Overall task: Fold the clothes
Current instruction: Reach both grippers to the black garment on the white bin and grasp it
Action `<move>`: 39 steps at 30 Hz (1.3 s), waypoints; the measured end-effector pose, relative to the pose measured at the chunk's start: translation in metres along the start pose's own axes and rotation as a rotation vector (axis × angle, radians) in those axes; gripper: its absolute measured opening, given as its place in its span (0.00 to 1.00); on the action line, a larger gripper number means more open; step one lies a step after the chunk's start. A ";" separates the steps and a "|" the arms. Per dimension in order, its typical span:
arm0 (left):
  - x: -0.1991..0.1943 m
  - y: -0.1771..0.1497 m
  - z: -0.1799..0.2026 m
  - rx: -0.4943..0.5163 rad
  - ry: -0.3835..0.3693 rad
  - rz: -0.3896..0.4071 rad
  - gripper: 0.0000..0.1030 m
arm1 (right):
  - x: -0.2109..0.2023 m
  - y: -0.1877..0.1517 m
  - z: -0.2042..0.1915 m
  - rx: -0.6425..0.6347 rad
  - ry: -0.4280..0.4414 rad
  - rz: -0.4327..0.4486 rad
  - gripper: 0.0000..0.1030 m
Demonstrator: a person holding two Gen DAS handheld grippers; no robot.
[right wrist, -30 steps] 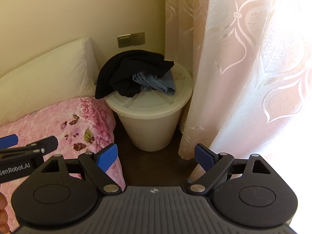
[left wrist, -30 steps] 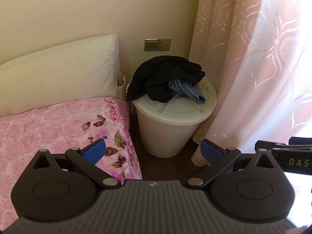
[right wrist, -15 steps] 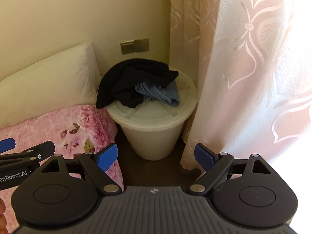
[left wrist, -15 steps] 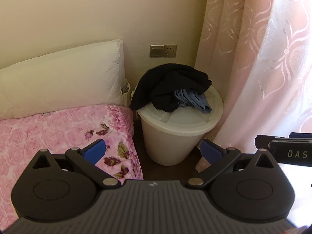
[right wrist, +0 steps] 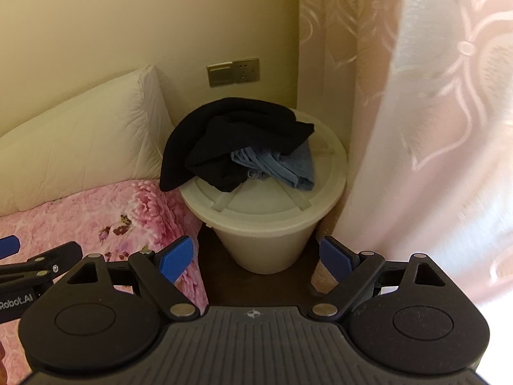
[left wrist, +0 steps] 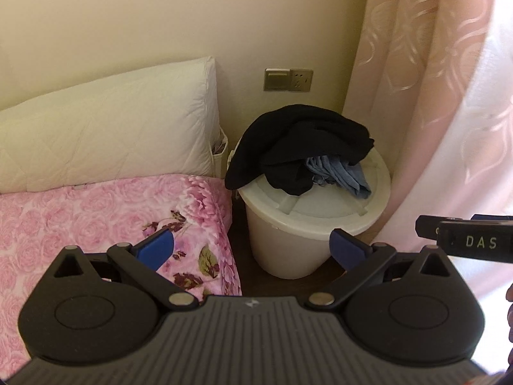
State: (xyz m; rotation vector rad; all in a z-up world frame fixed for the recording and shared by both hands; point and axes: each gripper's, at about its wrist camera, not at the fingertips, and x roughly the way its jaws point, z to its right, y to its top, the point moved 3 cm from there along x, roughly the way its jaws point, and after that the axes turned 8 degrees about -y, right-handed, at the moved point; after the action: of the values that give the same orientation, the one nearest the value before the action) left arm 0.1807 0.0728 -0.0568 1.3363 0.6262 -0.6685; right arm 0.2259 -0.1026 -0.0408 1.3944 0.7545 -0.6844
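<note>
Left gripper (left wrist: 251, 248), right gripper (right wrist: 256, 258): level, side by side, jaws apart, empty, aimed at black garment (right wrist: 231, 134) and blue garment (right wrist: 282, 166) atop white bucket (right wrist: 266, 224).

Black grippers (left wrist: 251, 250) — blue-padded jaws

Legible text appears only on the two tools. Left wrist view: the white letters "DAS" stand on the black body of the right hand-held gripper (left wrist: 465, 240), to the right of the left hand-held gripper (left wrist: 251, 248); a further character before them is possibly cut off. Right wrist view: "Robot.AI" stands in white on the left hand-held gripper's black body, its beginning cropped at the frame edge.
</note>
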 end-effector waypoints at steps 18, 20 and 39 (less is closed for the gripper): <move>0.171 0.094 0.003 -0.094 -0.033 -0.121 0.97 | 0.154 0.119 0.019 0.009 0.054 -0.105 0.86; 0.190 0.101 -0.001 -0.082 -0.011 -0.128 0.95 | 0.170 0.129 0.019 0.000 0.065 -0.098 0.86; 0.345 0.140 -0.029 0.009 -0.082 -0.164 0.54 | 0.318 0.194 0.027 0.033 0.076 -0.048 0.67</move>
State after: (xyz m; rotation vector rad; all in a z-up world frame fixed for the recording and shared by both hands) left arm 0.5133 0.0898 -0.2250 1.2675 0.6717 -0.8560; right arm 0.5729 -0.1121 -0.1790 1.4428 0.8419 -0.6875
